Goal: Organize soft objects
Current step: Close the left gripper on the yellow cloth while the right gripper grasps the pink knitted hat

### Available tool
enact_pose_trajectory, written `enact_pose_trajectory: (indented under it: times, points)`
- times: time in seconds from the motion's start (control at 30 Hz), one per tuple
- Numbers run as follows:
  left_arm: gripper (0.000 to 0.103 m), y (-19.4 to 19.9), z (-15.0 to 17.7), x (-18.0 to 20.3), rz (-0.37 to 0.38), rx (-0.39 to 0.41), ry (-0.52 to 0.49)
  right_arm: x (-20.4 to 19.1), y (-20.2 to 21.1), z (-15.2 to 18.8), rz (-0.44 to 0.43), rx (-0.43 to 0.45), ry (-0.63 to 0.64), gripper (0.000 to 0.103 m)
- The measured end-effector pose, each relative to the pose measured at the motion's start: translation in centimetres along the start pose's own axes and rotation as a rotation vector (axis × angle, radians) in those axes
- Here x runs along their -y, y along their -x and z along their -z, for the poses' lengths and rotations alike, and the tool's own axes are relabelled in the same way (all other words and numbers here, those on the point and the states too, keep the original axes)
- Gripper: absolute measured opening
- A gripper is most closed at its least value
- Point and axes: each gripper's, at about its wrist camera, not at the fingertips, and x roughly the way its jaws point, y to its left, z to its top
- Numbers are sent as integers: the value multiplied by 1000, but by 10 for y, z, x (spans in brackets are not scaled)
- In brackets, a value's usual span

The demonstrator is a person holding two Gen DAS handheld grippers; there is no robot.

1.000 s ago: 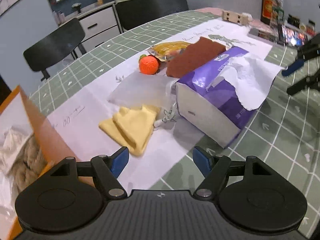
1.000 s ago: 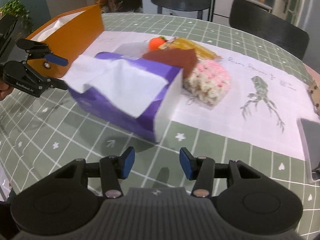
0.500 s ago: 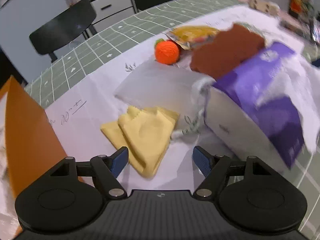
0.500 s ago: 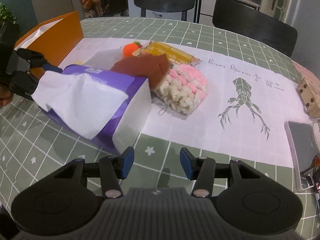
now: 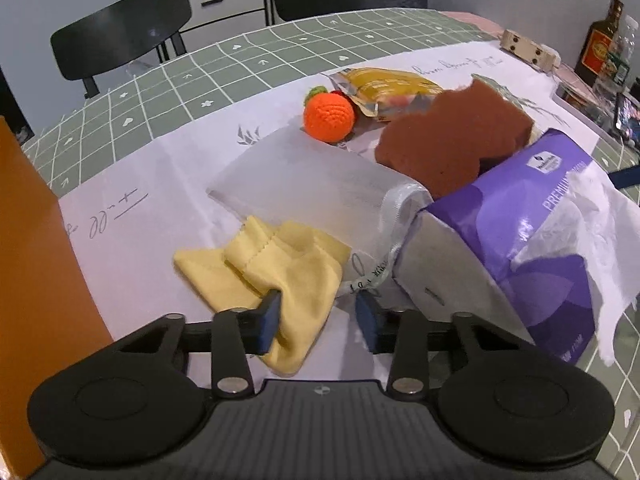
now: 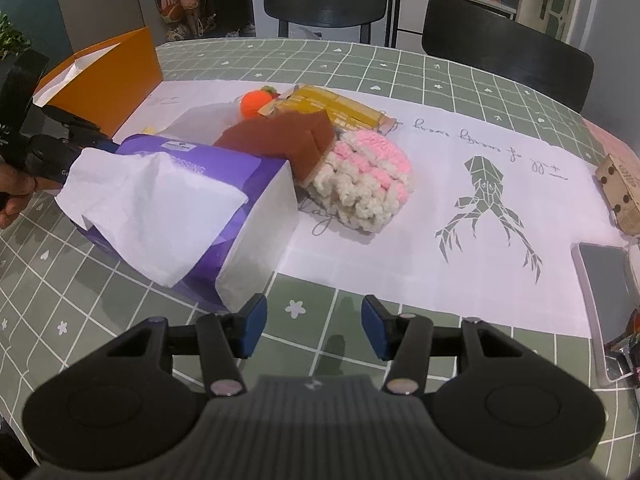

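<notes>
A folded yellow cloth (image 5: 280,264) lies on the white paper runner, its near corner between the jaws of my left gripper (image 5: 318,316). The jaws are closing; the left pad touches the cloth, the right pad stands clear of it. Beside it are a white mesh pouch (image 5: 312,184), a purple tissue pack (image 5: 520,248), a brown cloth (image 5: 452,140) and an orange crochet ball (image 5: 329,117). My right gripper (image 6: 312,328) hangs open over the green tablecloth, nothing in it, in front of the tissue pack (image 6: 192,184) and a pink-and-cream crochet piece (image 6: 360,184).
An open orange box (image 5: 32,260) stands close on the left. A yellow snack packet (image 5: 384,88) lies behind the ball. A phone (image 6: 604,276), a wooden block (image 5: 528,50) and a bottle (image 5: 600,48) sit at the table's right end. Black chairs (image 5: 120,44) line the far side.
My left gripper has come forward and down onto the yellow cloth, and its jaws have narrowed around the cloth's corner. The right gripper has drifted slightly and its opening is the same.
</notes>
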Motion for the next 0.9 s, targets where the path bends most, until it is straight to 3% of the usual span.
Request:
enact_pose_trajectory:
  times: [0.13,0.27,0.63,0.8,0.9]
  points:
    - [20,3,3,5,-4,-12,-24,-2,-2,-1,2,0,4,53]
    - [12,9,11,14,-14,-20,-66,-2,-3,-4,12,13,-3,53]
    - [11,29,40,31,5,-19,-92,21,-25,-39,57,64,-115,55]
    - [11,38,52,35,13,-25,-94,43,-47,-64,40,84,-288,60]
    - [11,43,60,37,17,-27,-100,49,-66,-75,79,66,-342,62]
